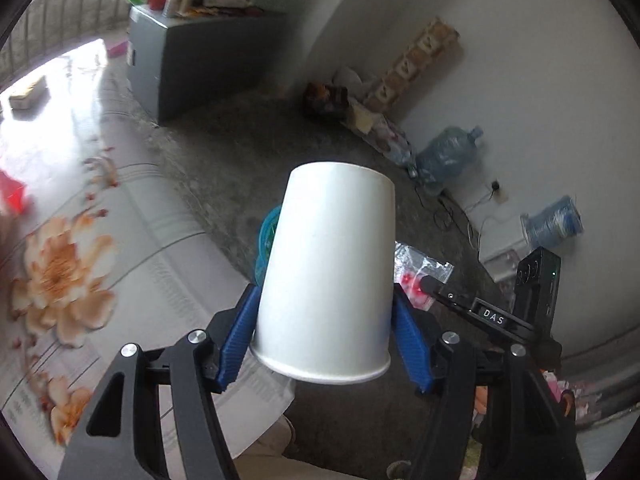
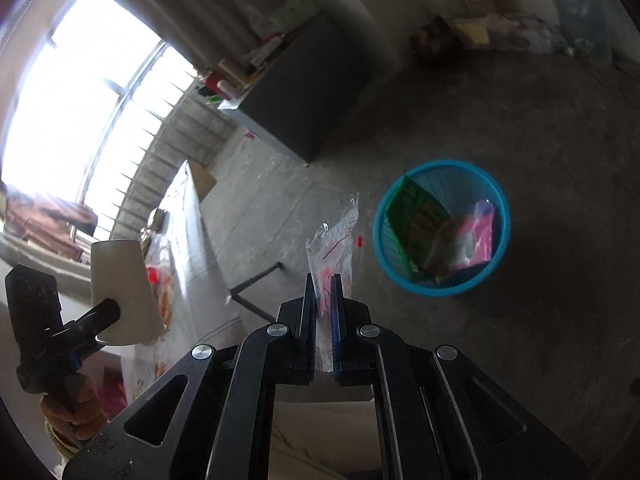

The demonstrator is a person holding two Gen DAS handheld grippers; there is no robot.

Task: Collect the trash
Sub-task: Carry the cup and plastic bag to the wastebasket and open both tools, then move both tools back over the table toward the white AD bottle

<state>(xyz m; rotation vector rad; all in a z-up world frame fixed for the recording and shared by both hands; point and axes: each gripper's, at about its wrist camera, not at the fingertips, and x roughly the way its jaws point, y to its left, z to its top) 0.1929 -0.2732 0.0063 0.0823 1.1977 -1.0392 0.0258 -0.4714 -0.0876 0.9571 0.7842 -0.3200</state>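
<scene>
My left gripper (image 1: 326,300) is shut on a white paper cup (image 1: 328,272), held upside down over the table's edge; the cup also shows in the right wrist view (image 2: 120,288). My right gripper (image 2: 322,280) is shut on a clear plastic bag with red print (image 2: 334,240), held above the floor; the bag also shows in the left wrist view (image 1: 420,276). A blue trash basket (image 2: 440,288) stands on the floor right of the bag and holds a green packet (image 2: 416,220) and a pink wrapper (image 2: 478,240). In the left wrist view only a sliver of the basket (image 1: 268,236) shows behind the cup.
A table with a flowered cloth (image 1: 72,272) lies to the left, with a red item (image 1: 12,196) on it. A grey cabinet (image 1: 192,60) with clutter stands at the back. Water bottles (image 1: 448,156) and bags lie along the white wall. The floor is bare concrete (image 2: 520,120).
</scene>
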